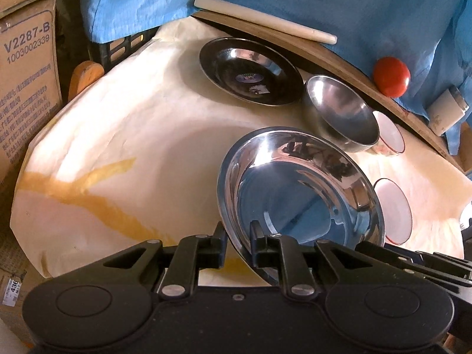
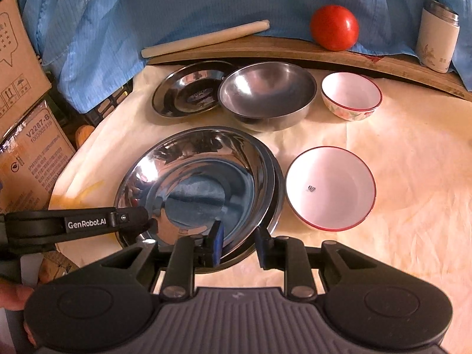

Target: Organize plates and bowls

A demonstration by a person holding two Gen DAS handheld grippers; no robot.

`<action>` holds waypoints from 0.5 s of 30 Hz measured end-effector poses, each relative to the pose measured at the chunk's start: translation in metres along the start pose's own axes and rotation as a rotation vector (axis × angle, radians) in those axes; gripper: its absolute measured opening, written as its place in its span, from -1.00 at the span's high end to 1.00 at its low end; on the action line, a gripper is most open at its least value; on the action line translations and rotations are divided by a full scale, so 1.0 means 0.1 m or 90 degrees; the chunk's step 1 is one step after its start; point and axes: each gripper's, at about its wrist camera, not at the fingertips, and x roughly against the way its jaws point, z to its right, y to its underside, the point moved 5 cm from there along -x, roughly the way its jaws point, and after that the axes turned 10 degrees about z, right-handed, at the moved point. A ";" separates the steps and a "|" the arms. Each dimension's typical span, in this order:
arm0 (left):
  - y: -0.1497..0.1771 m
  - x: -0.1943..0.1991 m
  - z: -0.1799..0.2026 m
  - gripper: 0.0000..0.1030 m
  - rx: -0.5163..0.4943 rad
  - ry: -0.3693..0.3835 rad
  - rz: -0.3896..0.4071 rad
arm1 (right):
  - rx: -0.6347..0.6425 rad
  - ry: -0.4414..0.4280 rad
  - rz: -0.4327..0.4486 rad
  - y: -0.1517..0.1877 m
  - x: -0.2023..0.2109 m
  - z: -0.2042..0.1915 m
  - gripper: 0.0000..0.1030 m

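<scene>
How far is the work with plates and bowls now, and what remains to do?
Partly done. A shiny top plate sits nested on a lower plate. In hand: left gripper and right gripper straddle its near rim, jaws slightly apart. Remaining: the far steel plate, the steel bowl, the far white bowl and the near white bowl stand separate, unstacked.

"V2287-B" on cardboard box (image 1: 28, 67)

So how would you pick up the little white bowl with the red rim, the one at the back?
Pinch the back white bowl by its thin red rim, one finger inside and one outside, coming from above on its open right side. It stands upright, and the steel bowl crowds its left.
</scene>
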 end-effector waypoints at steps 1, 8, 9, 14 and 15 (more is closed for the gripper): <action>0.00 0.00 0.00 0.66 -0.002 -0.001 -0.001 | 0.001 -0.001 -0.001 0.00 0.00 0.00 0.50; 0.01 -0.02 0.03 0.66 -0.017 -0.012 -0.002 | 0.010 0.003 -0.012 -0.01 -0.03 0.02 0.46; 0.02 -0.02 0.03 0.66 -0.016 -0.014 -0.003 | 0.011 0.002 -0.014 -0.01 -0.03 0.03 0.46; 0.02 -0.03 0.01 0.64 0.001 -0.019 -0.005 | 0.018 -0.013 -0.016 -0.03 -0.01 0.05 0.38; 0.02 -0.03 0.01 0.63 0.004 -0.020 -0.005 | 0.022 -0.016 -0.015 -0.03 -0.01 0.05 0.35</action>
